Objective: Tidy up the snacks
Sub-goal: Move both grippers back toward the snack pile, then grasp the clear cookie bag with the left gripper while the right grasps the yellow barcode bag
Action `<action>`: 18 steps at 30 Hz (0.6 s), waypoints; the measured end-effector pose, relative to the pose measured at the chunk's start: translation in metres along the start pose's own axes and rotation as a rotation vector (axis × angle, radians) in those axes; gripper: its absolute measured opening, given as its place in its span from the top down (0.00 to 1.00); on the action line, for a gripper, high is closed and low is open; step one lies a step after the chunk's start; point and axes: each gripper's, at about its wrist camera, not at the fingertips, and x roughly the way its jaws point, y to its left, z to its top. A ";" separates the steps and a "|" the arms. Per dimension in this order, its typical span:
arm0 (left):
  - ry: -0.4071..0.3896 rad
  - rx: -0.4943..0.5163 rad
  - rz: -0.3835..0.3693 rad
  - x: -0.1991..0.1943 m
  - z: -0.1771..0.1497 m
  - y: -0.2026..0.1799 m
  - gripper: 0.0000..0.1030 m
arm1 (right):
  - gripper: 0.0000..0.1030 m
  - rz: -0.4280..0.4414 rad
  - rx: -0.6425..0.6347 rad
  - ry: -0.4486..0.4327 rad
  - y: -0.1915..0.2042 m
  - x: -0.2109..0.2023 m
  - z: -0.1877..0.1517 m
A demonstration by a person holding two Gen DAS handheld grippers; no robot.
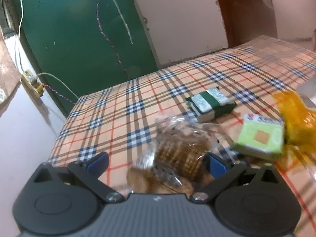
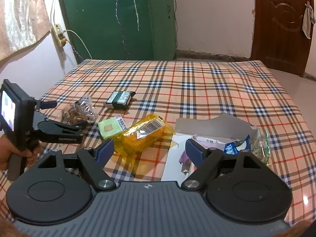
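Two hand-held grippers, both spread wide and empty. Left hand-held gripper (image 1: 157, 163) straddles the clear cookie bag (image 1: 177, 150) on the table (image 1: 118, 108); crinkly film could slip or cookies crack under a hard squeeze. Right hand-held gripper (image 2: 150, 151) hovers between yellow packet (image 2: 142, 134) and torn box (image 2: 215, 126).

- A big green cupboard (image 2: 118, 19) stood by the pink wall.
- A brown door (image 2: 282, 25) was on the right, with a cloth (image 2: 308, 19) hanging on it.
- A curtain (image 2: 21, 13) hung on the left.
- A yellow socket (image 2: 58, 34) had wires.
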 end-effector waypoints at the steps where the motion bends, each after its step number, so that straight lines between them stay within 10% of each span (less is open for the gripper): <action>1: 0.001 -0.011 -0.008 0.003 0.001 0.000 0.03 | 0.03 0.001 0.006 0.004 0.000 0.004 0.001; 7: -0.004 -0.092 -0.081 0.005 0.001 -0.002 0.43 | 0.03 -0.008 0.052 0.030 0.008 0.032 0.009; 18: 0.057 -0.281 0.017 -0.029 -0.017 -0.003 0.50 | 0.29 -0.109 0.188 0.091 0.028 0.097 0.023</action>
